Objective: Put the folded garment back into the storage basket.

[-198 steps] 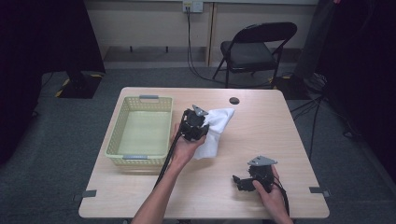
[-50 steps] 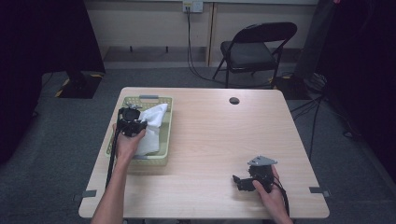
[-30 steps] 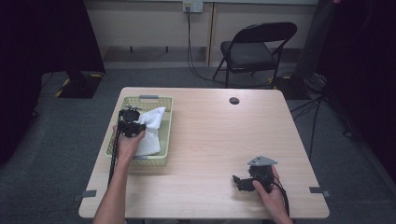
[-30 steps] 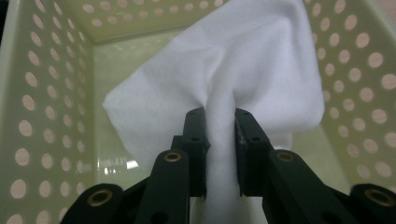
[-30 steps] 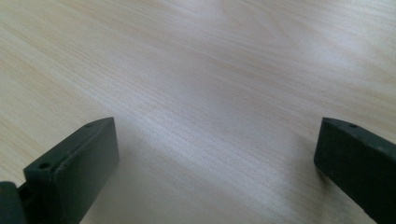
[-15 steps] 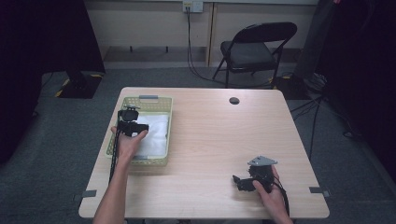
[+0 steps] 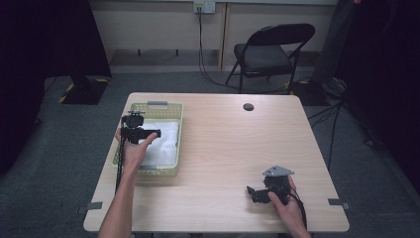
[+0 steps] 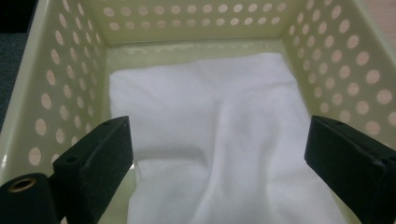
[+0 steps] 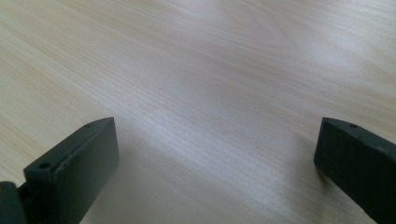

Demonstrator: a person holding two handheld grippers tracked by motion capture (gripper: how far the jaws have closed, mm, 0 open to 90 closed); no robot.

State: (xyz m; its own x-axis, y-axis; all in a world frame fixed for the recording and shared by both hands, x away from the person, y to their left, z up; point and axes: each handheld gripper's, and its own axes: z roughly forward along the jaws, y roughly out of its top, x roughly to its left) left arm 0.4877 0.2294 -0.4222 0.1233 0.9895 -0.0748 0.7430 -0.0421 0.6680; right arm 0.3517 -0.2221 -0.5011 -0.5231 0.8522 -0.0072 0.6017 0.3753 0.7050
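A white cloth [image 7: 163, 144] [image 8: 219, 135] lies rumpled on the bottom of the pale yellow perforated basket [image 7: 177, 130] [image 8: 70, 70] at the table's left. My left gripper [image 7: 148, 134] [image 8: 217, 154] hovers just above the cloth inside the basket. Its jaws have just been opening and now stand wide apart, with nothing pinched between them. My right gripper [image 7: 255, 192] [image 9: 217, 158] rests on the bare wooden table [image 7: 237, 148] [image 9: 210, 70] at the near right, open and empty.
A small dark round disc [image 7: 248, 106] lies near the table's far edge. A black folding chair [image 7: 270, 52] stands behind the table. Cables run over the grey floor at the right.
The left gripper carried the cloth from the table's middle into the basket, then let it go. The cloth dropped flat onto the basket floor. The right gripper has not moved.
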